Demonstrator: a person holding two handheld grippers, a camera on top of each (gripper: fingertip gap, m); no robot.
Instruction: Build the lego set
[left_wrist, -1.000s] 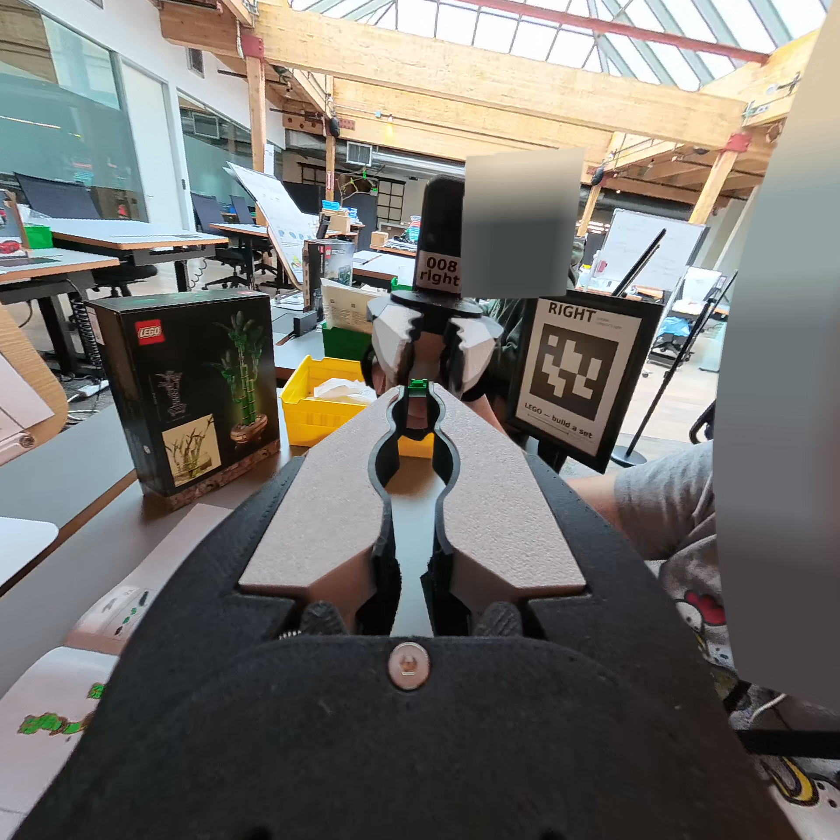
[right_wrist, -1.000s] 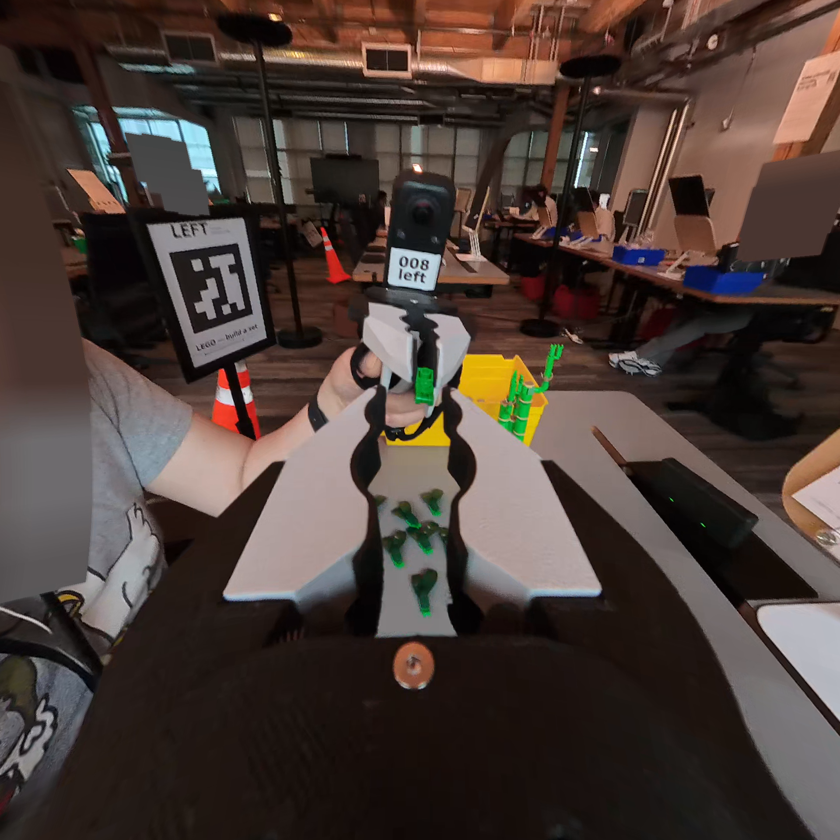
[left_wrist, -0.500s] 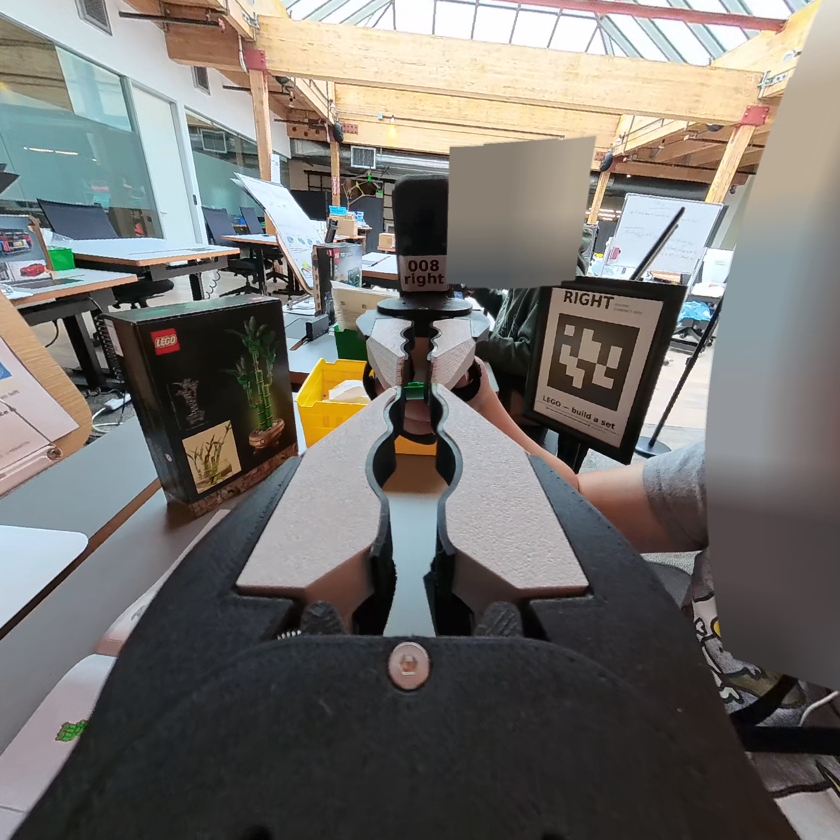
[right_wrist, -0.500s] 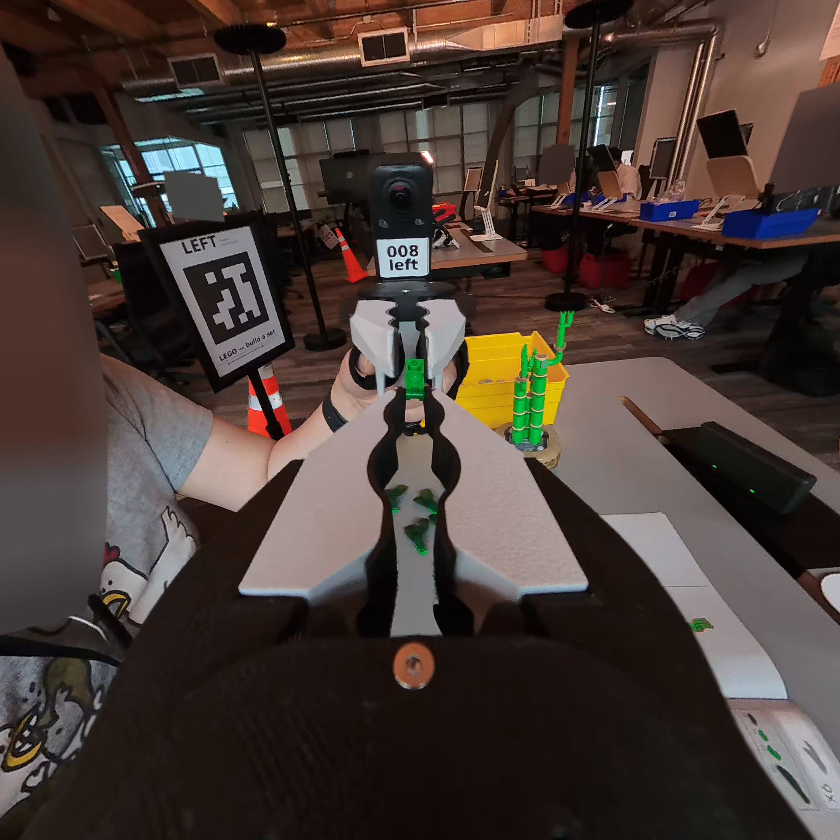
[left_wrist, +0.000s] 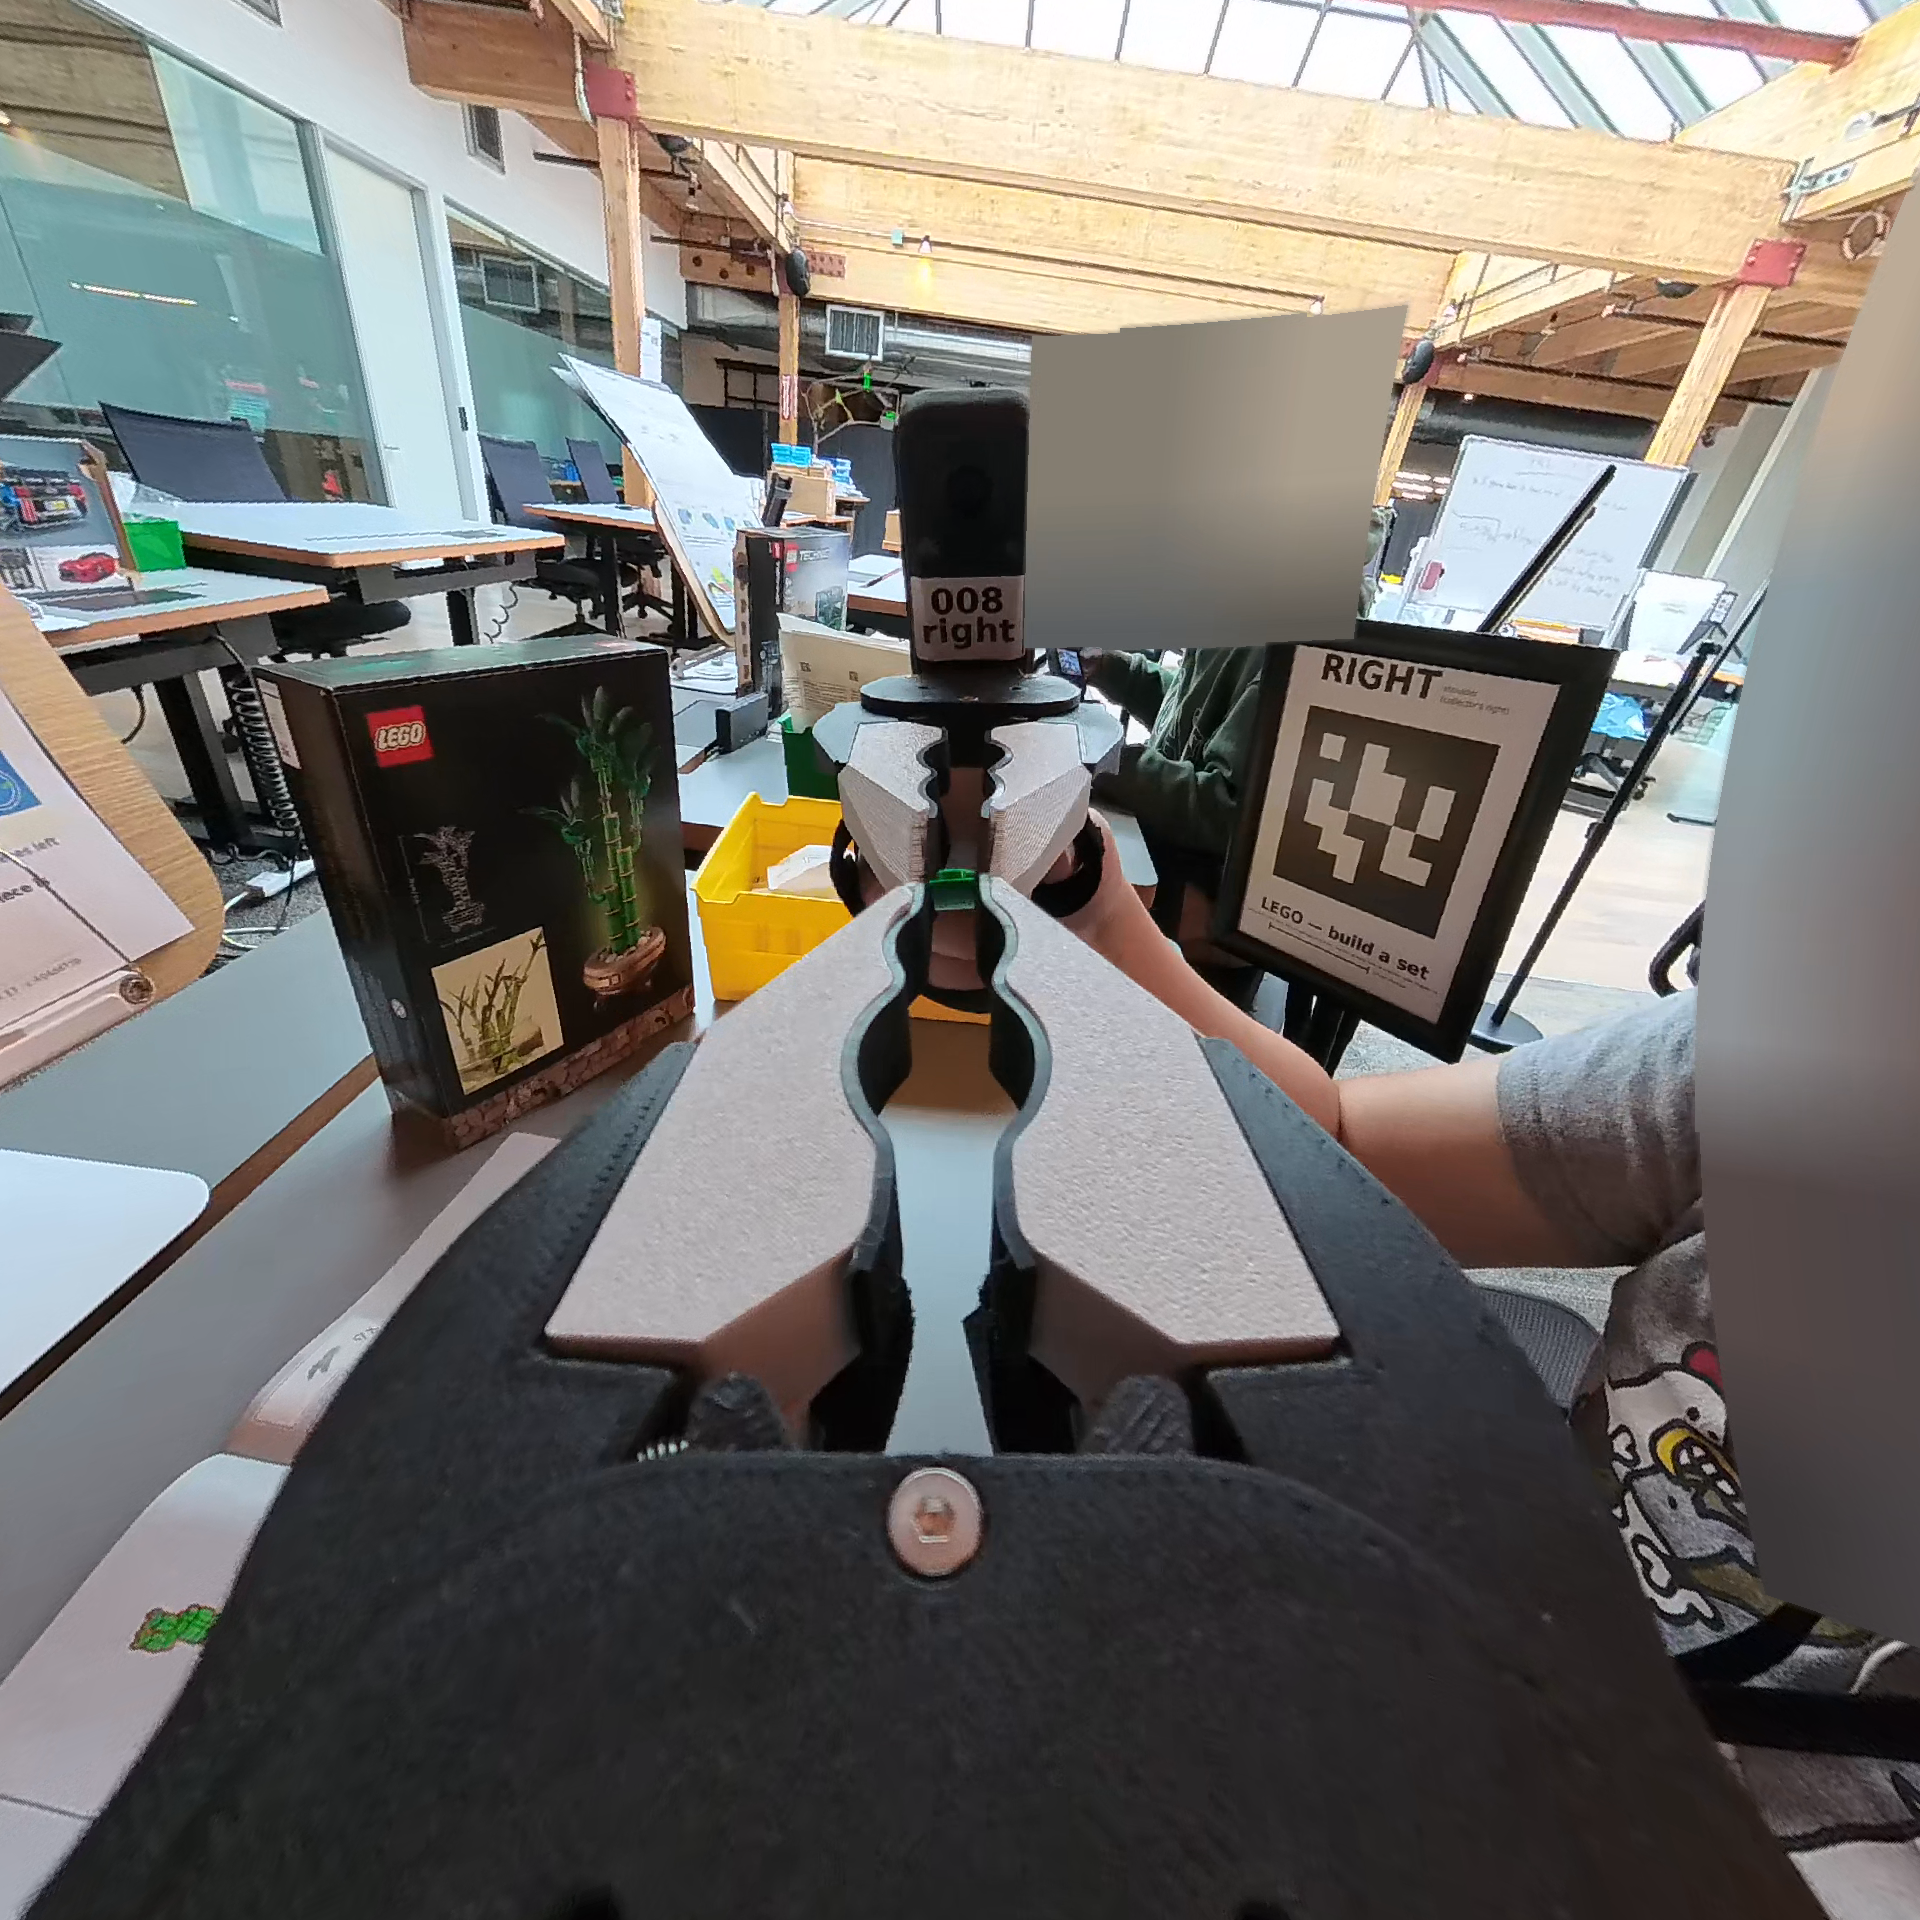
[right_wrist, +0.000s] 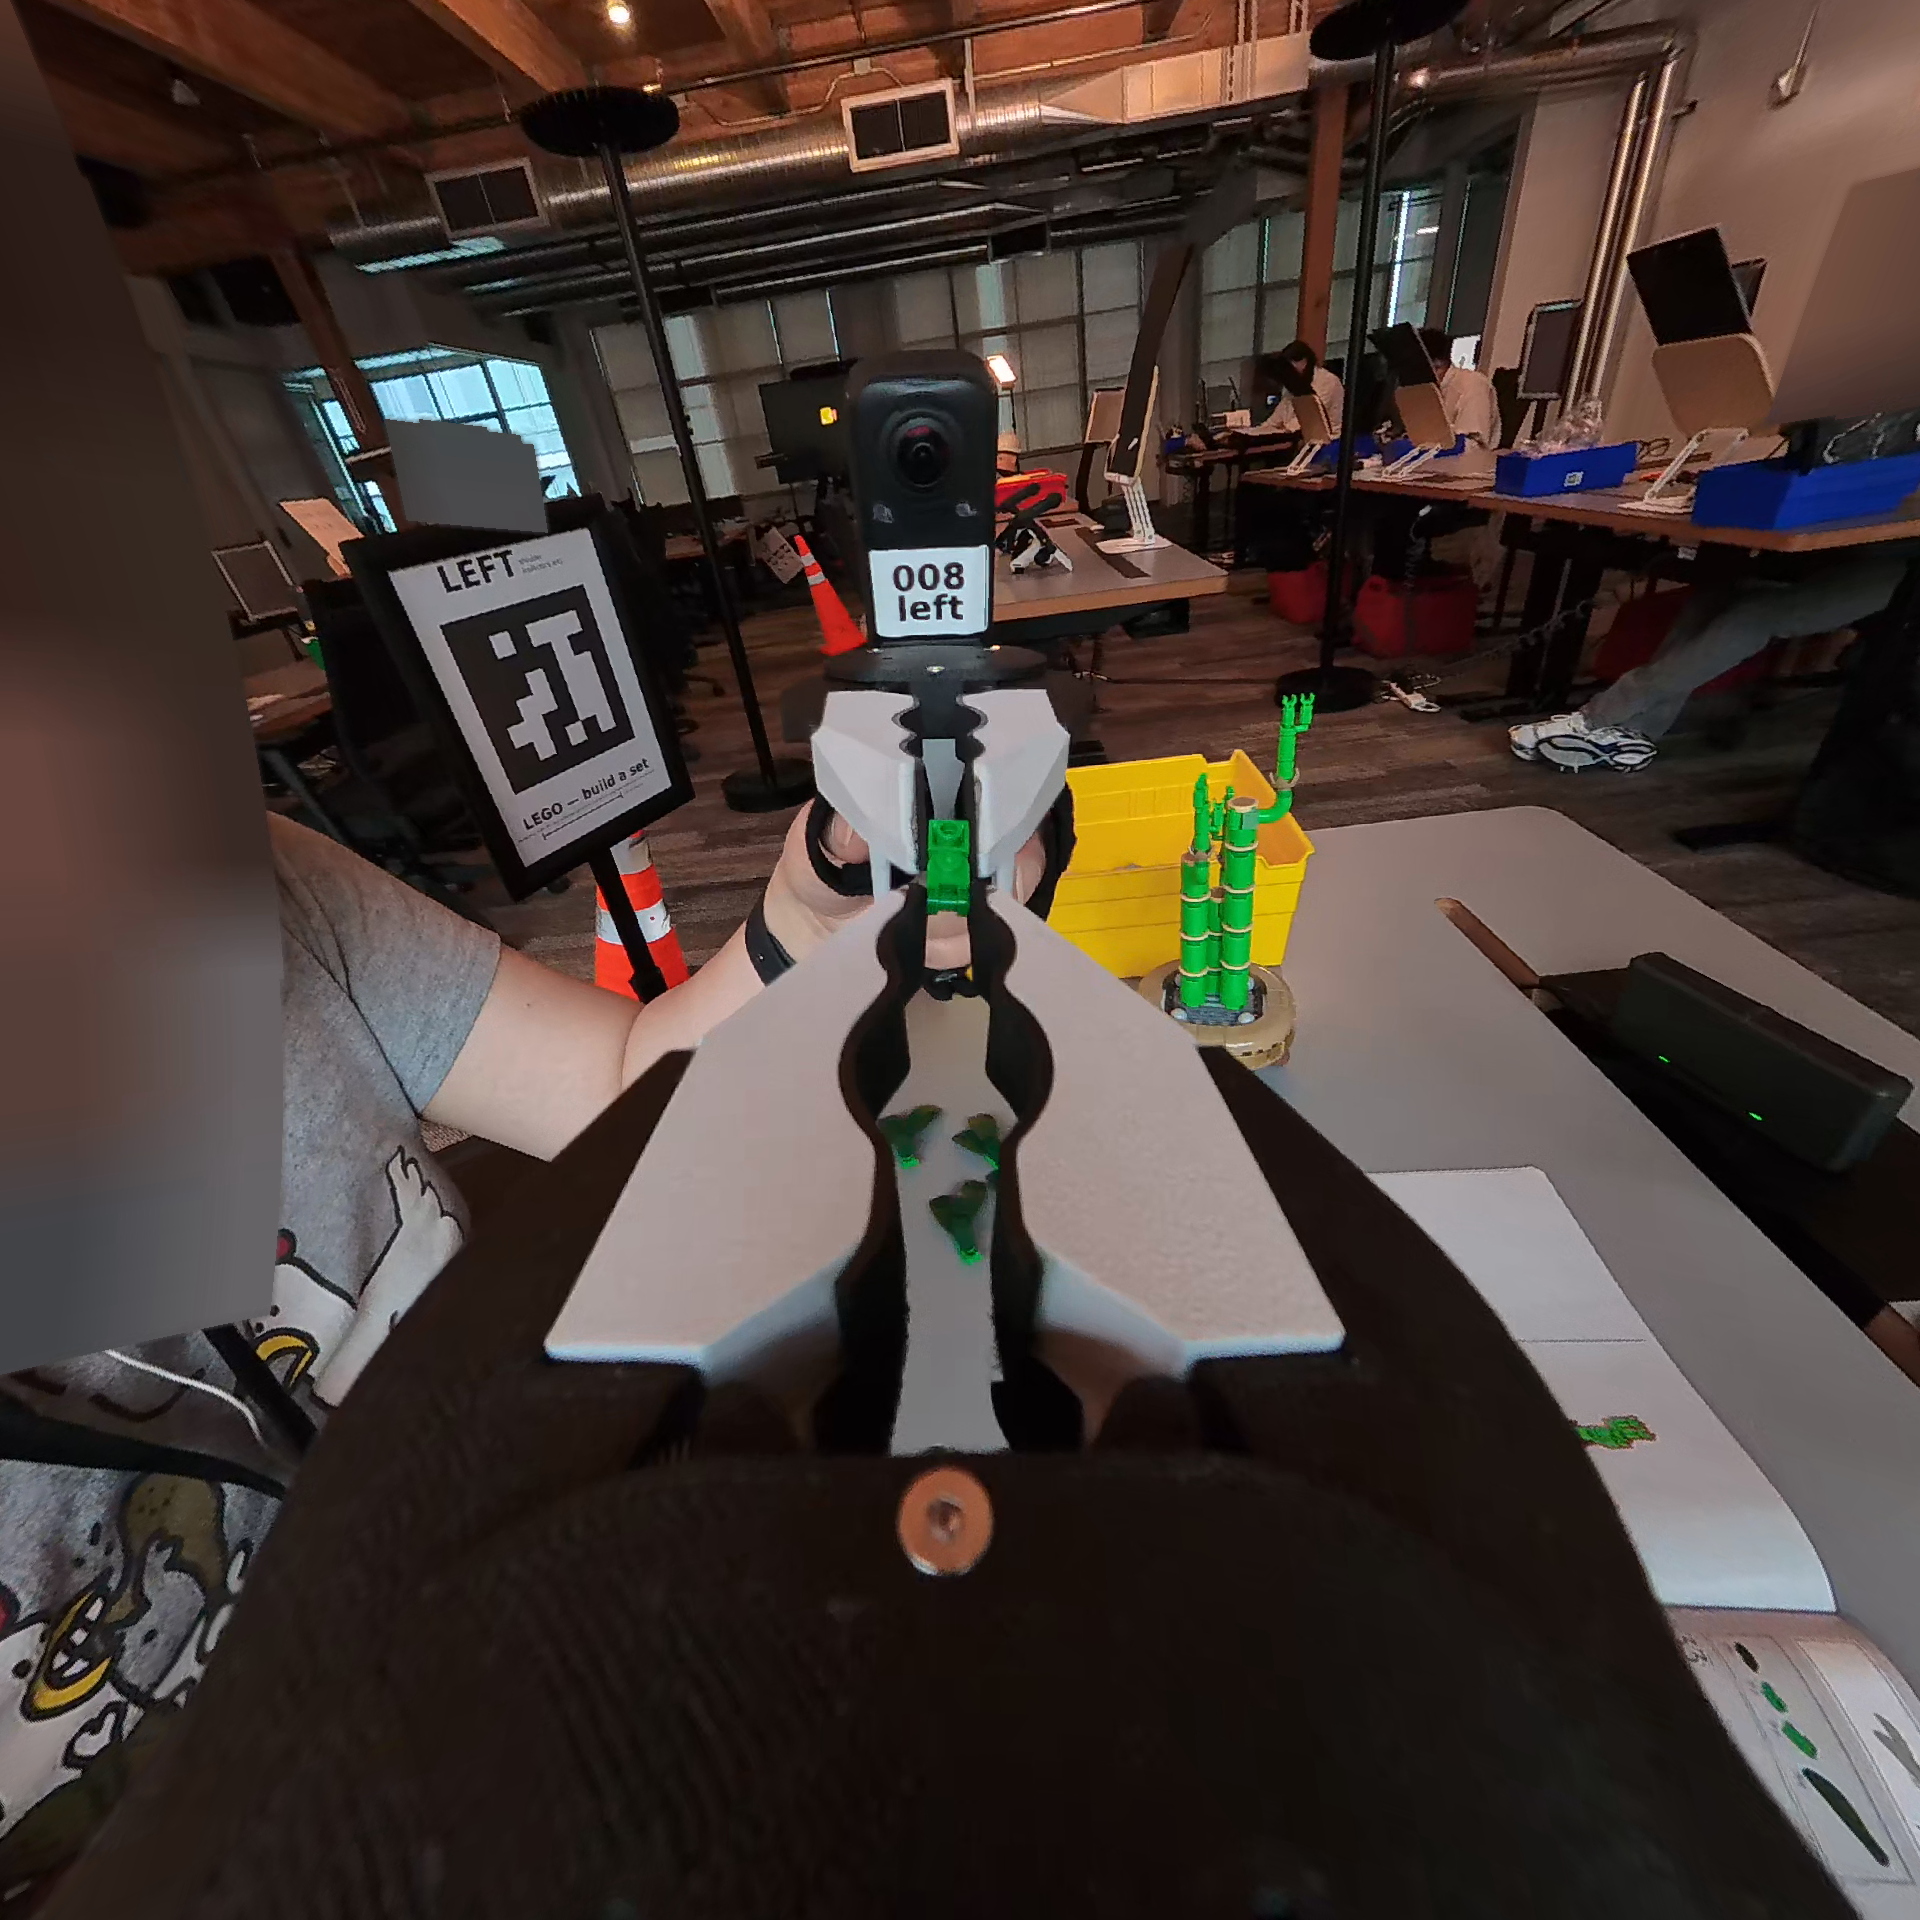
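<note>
Green brick (right_wrist: 948, 865); yellow bin (right_wrist: 1143, 831); green-and-tan bamboo model (right_wrist: 1226, 914); black box (left_wrist: 488, 873).

Above you at 12 o'clock in your left wrist view, pale timber beams (left_wrist: 1143, 114) carry a skylight (left_wrist: 1299, 26) that floods the hall with daylight. At 10 o'clock a glass partition (left_wrist: 156, 291) backs a row of desks (left_wrist: 364, 535) with dark office chairs (left_wrist: 187, 457); at 2 o'clock stands a whiteboard (left_wrist: 1558, 540). In your right wrist view the ceiling is darker, with metal ducts (right_wrist: 1091, 114) at 12 o'clock, tall windows (right_wrist: 935, 343) behind, a wood-plank floor (right_wrist: 1403, 769), an orange traffic cone (right_wrist: 831, 608) at 11 o'clock, and long desks (right_wrist: 1558, 509) at 2 o'clock.
</note>
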